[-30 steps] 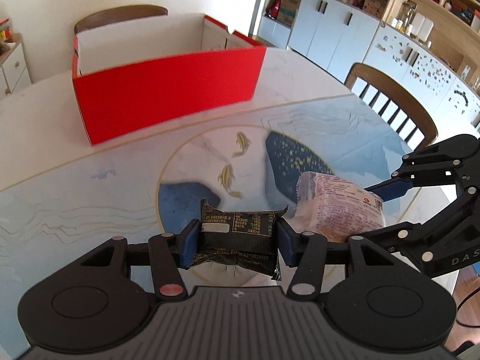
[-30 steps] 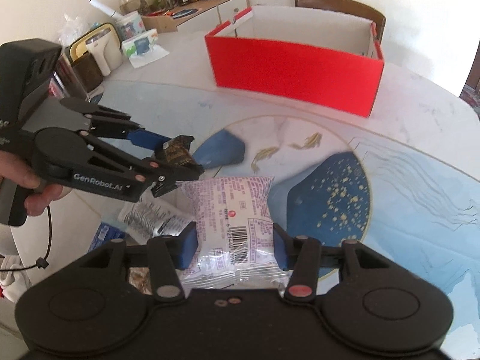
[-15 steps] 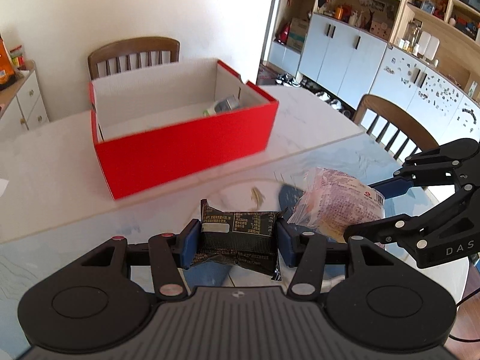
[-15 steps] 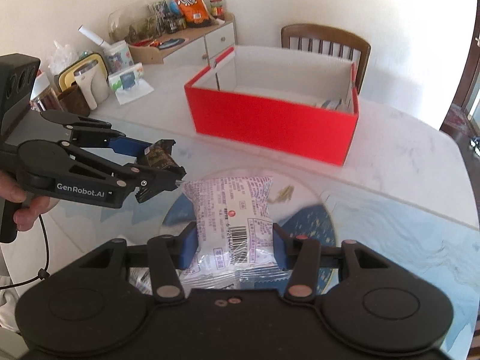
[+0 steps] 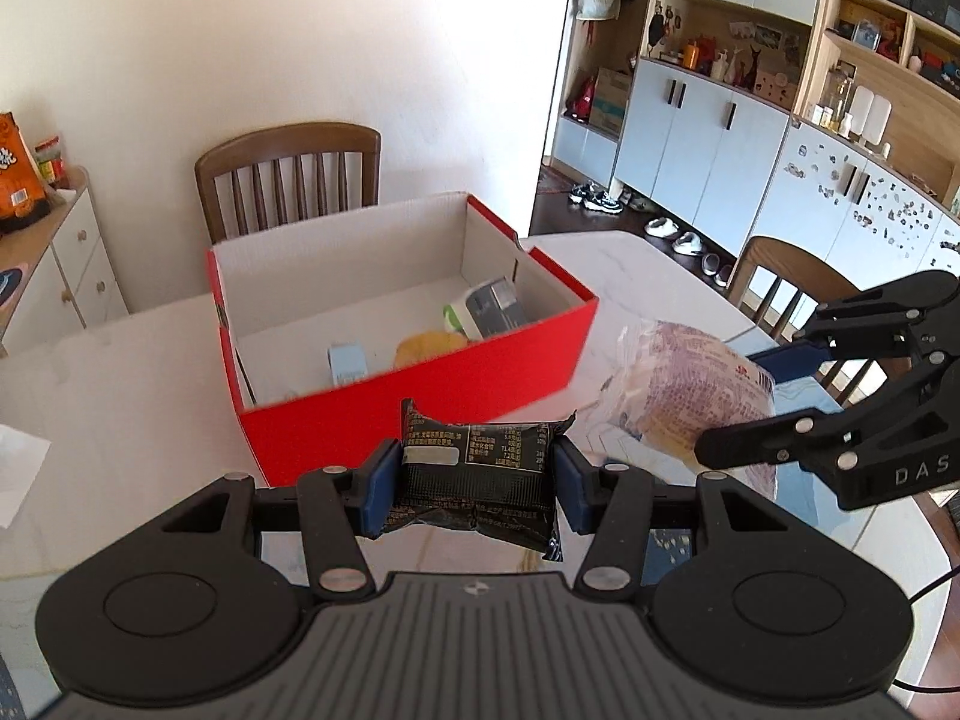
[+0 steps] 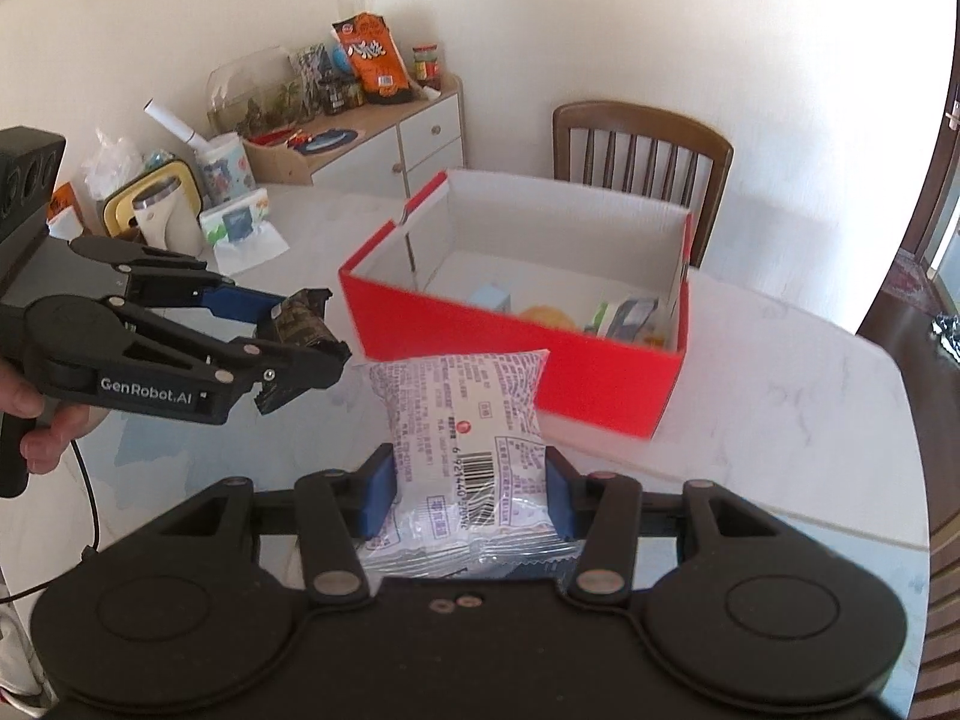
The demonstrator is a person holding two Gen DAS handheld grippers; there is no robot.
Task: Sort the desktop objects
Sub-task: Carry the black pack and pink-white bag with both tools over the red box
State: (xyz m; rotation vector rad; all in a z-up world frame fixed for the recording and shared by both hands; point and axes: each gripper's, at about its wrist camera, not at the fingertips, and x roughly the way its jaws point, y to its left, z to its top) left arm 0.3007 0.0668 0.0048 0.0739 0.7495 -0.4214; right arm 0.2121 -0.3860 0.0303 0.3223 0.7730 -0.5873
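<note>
Now, left gripper clamping dark packet, right gripper clamping pale packet, I clear red box rim ahead before releasing.

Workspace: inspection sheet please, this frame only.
Surface: white marble table.
Job's things: red box open, several items inside; black packet; white packet.
Clutter: tissue pack and flask at the table's far edge.
Grippers: left gripper shut on black packet; right gripper shut on white packet.
Cables: black cable below left handle.
Surroundings: chair, sideboard, cabinets.
</note>
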